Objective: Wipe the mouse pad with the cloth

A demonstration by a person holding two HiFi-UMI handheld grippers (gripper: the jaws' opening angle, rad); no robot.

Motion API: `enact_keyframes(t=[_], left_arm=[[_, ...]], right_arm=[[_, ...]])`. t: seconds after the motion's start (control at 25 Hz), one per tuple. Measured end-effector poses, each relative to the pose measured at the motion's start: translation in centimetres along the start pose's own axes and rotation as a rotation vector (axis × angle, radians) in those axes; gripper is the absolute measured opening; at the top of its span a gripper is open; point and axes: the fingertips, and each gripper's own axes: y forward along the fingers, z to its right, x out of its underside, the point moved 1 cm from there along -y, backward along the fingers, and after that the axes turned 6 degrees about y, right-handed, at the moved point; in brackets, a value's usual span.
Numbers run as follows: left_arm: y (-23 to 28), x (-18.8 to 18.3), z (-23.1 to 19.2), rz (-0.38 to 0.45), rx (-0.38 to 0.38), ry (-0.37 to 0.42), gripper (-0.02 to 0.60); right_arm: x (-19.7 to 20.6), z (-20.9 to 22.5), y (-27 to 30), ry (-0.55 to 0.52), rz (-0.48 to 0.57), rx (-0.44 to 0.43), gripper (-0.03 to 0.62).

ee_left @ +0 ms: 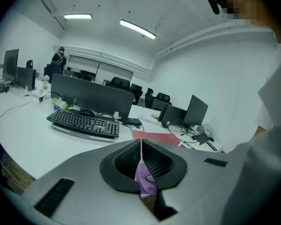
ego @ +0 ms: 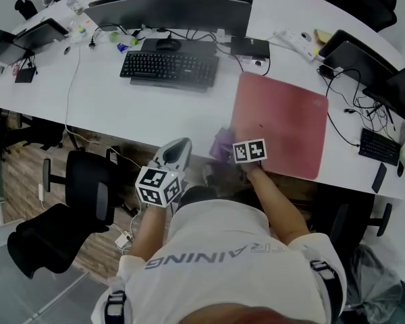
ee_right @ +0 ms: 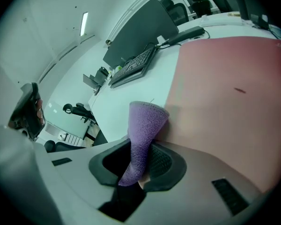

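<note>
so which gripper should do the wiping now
Right. The right gripper grips the cloth at the pad's near edge. The left gripper sits off the pad by the desk edge, jaws together, holding nothing.

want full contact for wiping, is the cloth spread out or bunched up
Bunched, not spread: the cloth stands as a narrow roll pinched in the right tool, by the mouse pad edge.

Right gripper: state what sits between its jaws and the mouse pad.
The purple cloth: pinched by the right gripper, it juts forward to the edge of the red mouse pad. The right gripper view shows this.
</note>
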Motion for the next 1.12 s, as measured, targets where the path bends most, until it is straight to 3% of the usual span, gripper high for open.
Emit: enact_keyframes(t=[0.6, 0.96, 1.12], left_arm=[[4.7, 0.1, 11.4, -0.032, 0.030, 0.013, 0.032], [9.0, -0.6, 19.4, -0.030, 0.097, 0.053, 0.032], [11.0, -1.1, 23.7, -0.014, 0.158, 0.028, 0.032]], right_arm=[[1.5, 9.5, -9.6, 0.032, 0.028, 0.030, 0.103], [3.0, 17.0, -16.9, 0.129, 0.091, 0.055, 0.103], [4.1, 20.6, -20.7, 0.172, 0.121, 0.058, 0.103]])
